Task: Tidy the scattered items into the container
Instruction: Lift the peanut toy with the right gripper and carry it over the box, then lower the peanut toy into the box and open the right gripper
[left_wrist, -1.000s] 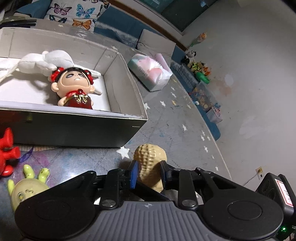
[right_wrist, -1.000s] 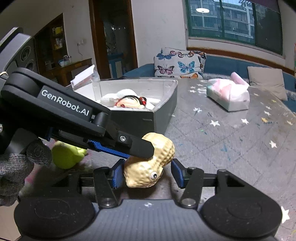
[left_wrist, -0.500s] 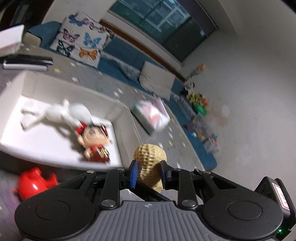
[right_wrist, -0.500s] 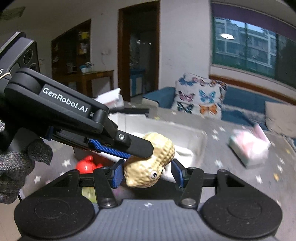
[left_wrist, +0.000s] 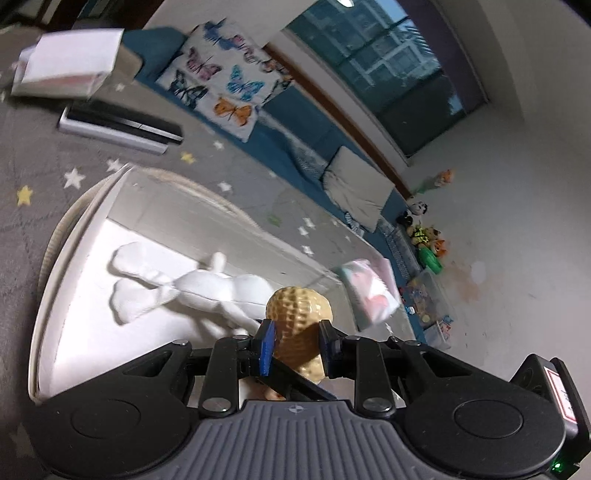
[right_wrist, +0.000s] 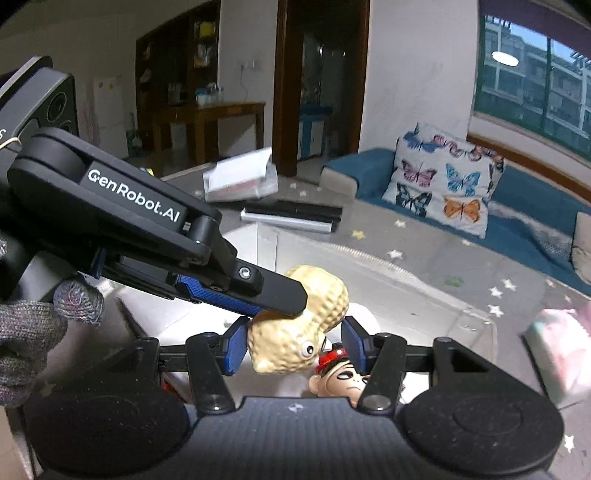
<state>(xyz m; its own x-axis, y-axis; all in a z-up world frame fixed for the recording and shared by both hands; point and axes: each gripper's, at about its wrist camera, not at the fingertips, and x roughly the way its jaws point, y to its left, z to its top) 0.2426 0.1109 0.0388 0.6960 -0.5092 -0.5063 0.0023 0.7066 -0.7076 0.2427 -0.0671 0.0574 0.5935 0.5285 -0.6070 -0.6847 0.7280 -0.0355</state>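
Note:
A tan peanut toy (left_wrist: 297, 325) with googly eyes is clamped by my left gripper (left_wrist: 295, 341) and held in the air over the white box (left_wrist: 74, 229). In the right wrist view the peanut toy (right_wrist: 295, 332) also sits between my right gripper's (right_wrist: 293, 347) pads, with the left gripper's finger (right_wrist: 258, 288) pressed on top of it. Inside the box lie a white plush toy (left_wrist: 192, 288) and a red-dressed doll (right_wrist: 340, 376), directly below the peanut.
A pink tissue pack (left_wrist: 369, 291) lies on the grey star-patterned mat (left_wrist: 22, 155) beyond the box. A flat black-and-silver device (left_wrist: 118, 125) and a white carton (left_wrist: 66, 70) lie behind it. A butterfly cushion (left_wrist: 221, 81) rests on the blue sofa.
Both grippers have lifted the peanut toy off the mat and carried it over the white box. The red and green toys have dropped out of view.

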